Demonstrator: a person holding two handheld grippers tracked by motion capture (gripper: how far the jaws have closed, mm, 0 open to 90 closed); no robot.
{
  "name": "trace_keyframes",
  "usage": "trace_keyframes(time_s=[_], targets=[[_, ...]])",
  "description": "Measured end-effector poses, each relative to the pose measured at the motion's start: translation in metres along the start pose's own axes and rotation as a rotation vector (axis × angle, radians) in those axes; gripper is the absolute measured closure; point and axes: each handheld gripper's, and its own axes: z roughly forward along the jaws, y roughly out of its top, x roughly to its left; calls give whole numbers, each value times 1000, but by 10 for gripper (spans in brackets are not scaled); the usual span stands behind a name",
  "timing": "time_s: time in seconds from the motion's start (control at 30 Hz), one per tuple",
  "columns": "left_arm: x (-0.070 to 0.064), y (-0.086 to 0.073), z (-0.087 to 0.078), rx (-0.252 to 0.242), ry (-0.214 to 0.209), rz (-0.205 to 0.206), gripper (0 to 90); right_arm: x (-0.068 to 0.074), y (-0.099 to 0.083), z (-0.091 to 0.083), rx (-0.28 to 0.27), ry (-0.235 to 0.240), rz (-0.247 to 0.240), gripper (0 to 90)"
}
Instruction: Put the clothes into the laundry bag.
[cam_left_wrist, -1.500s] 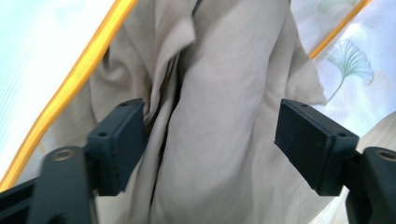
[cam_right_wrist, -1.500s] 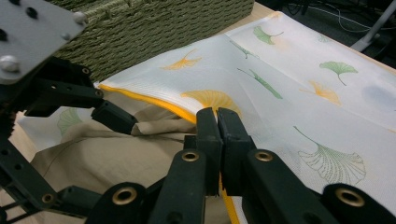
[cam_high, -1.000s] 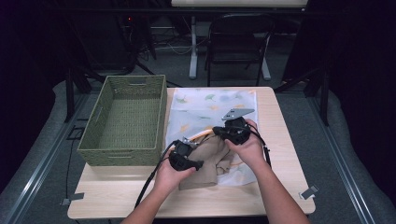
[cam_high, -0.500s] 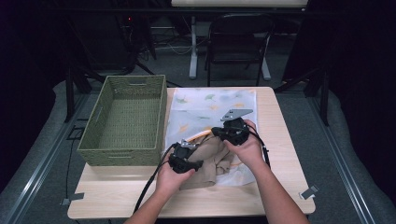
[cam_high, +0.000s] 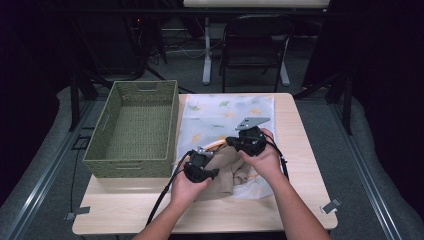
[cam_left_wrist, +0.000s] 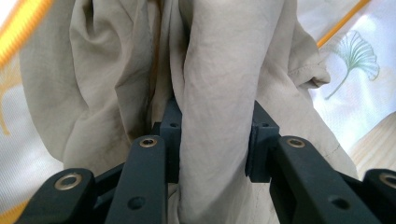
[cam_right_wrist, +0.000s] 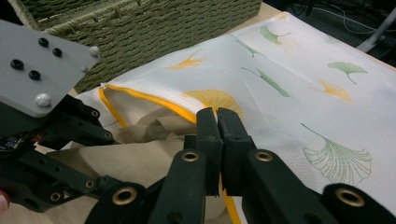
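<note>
A white mesh bag (cam_high: 225, 112) printed with ginkgo leaves lies flat on the table, its yellow-trimmed mouth (cam_right_wrist: 140, 98) toward the person. A crumpled beige garment (cam_high: 227, 167) lies at that mouth, partly under the trim. My left gripper (cam_high: 206, 164) is shut on a thick fold of the garment (cam_left_wrist: 215, 70), seen between its jaws at the left gripper (cam_left_wrist: 212, 135). My right gripper (cam_high: 226, 142) pinches the bag's trimmed edge and holds it up; in its own view the right gripper (cam_right_wrist: 217, 116) has its jaws together on the mesh bag (cam_right_wrist: 289, 79).
An empty green woven basket (cam_high: 130, 167) stands on the table's left half, close beside the bag; its wall is the woven basket (cam_right_wrist: 140, 28) in the right gripper view. Bare wood table (cam_high: 300, 200) runs along the front and right. A folding chair (cam_high: 255, 40) stands beyond the far edge.
Both hands stay nearly where they were. The left gripper with the garment has edged slightly toward the bag's mouth.
</note>
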Motion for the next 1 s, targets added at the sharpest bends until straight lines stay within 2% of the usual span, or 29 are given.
trace_keyframes(time_s=[0.17, 0.5, 0.87, 1.0], targets=[[0, 10, 0, 0, 2, -6, 675, 0, 0, -1, -8, 1, 3, 885], [6, 24, 10, -14, 31, -28, 676, 1, 2, -4, -14, 7, 2, 885], [9, 29, 23, -40, 63, -43, 662, 2, 3, -5, -19, 9, 0, 885], [8, 29, 23, -46, 64, -42, 612, 2, 3, -4, -14, 9, -1, 885]])
